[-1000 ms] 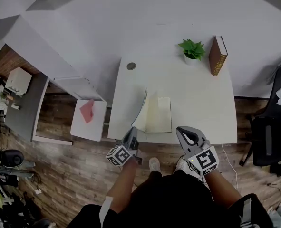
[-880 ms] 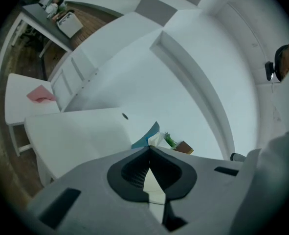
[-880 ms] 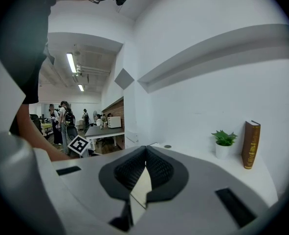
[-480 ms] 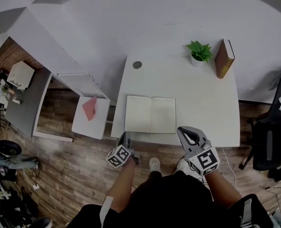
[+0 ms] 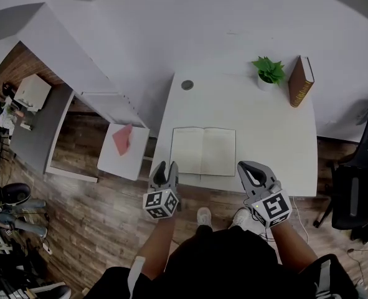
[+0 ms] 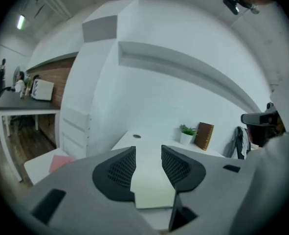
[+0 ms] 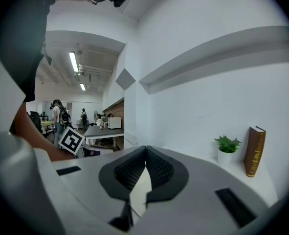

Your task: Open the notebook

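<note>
The notebook (image 5: pixel 203 151) lies open on the counter (image 5: pixel 271 132) — the left gripper (image 5: pixel 165 167) has just spread its jaws, empty, while the right gripper (image 5: pixel 246 168) is closed on nothing.

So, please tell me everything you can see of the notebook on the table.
The notebook lies open and flat: two cream, blank-looking paper pages side by side, with a centre fold between them. Its cover is hidden beneath. It sits on the white table, near the edge closest to the person and left of the middle. Only the table touches it.
</note>
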Available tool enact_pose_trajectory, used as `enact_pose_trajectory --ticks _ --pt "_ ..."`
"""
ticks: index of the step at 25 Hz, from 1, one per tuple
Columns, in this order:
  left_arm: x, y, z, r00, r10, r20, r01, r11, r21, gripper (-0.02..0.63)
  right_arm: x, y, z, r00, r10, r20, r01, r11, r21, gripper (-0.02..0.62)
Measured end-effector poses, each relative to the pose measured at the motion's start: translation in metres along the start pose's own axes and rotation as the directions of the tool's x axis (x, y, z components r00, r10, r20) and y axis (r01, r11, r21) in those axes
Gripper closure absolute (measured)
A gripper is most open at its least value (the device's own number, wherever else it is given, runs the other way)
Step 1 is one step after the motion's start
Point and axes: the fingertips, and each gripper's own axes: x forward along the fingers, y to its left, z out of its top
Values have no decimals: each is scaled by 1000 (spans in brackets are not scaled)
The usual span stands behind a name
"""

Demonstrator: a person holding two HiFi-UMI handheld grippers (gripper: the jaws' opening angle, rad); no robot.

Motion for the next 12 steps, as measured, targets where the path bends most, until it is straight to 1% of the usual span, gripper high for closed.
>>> enact_pose_trajectory --ticks 2,4,5,6,8,10,12 --pt "2 -22 20 999 -40 35 37 996 87 477 0 -2 2 1000 -4 4 4 1000 -4 594" --pt "2 -42 35 996 -69 60 57 982 178 484 0 -3 4 1000 -11 9 11 1000 -4 594" --pt "2 -51 41 994 -82 70 65 974 215 500 -1 -4 5 1000 -14 11 14 1000 -5 594" --pt "1 -61 46 992 -98 77 76 967 245 537 -2 -4 6 1000 -17 14 17 1000 -6 594" --pt "-1 -82 50 985 -155 73 128 949 288 600 -5 -6 7 999 -26 20 26 1000 -6 594" --pt "-4 -101 50 973 -225 58 196 927 321 600 -8 -9 8 999 -39 28 39 999 -8 594" --pt "-7 -115 50 961 -271 49 239 908 343 600 -12 -12 10 997 -58 41 59 998 -25 594"
